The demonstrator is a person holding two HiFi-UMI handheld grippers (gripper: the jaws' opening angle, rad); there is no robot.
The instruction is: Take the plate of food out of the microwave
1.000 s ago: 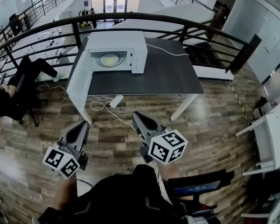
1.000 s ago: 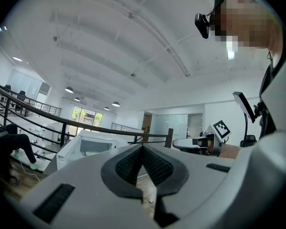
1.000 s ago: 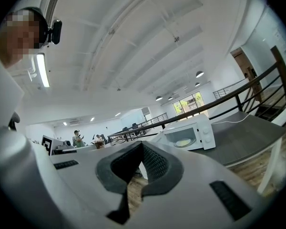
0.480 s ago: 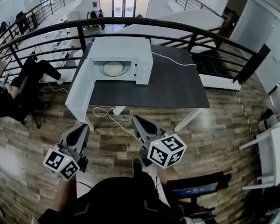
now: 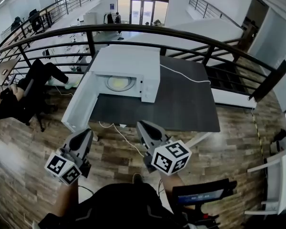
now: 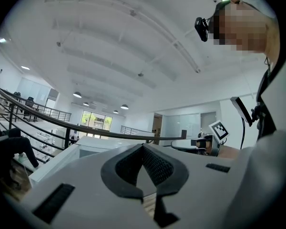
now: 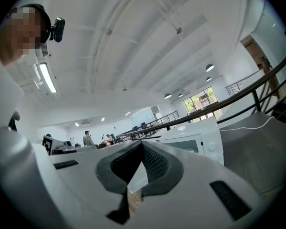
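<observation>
Close by, the left hand-held gripper [image 5: 86,132] and the right hand-held gripper [image 5: 142,124] are both pinched shut with nothing in them. Farther off, the microwave [image 5: 126,63] sits on the counter [image 5: 181,104] with its door [image 5: 81,106] open. Only the head view shows the plate of food [image 5: 120,83] inside it.

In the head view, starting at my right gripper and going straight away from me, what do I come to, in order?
Right gripper → dark table → white microwave with the plate inside → black railing.
</observation>
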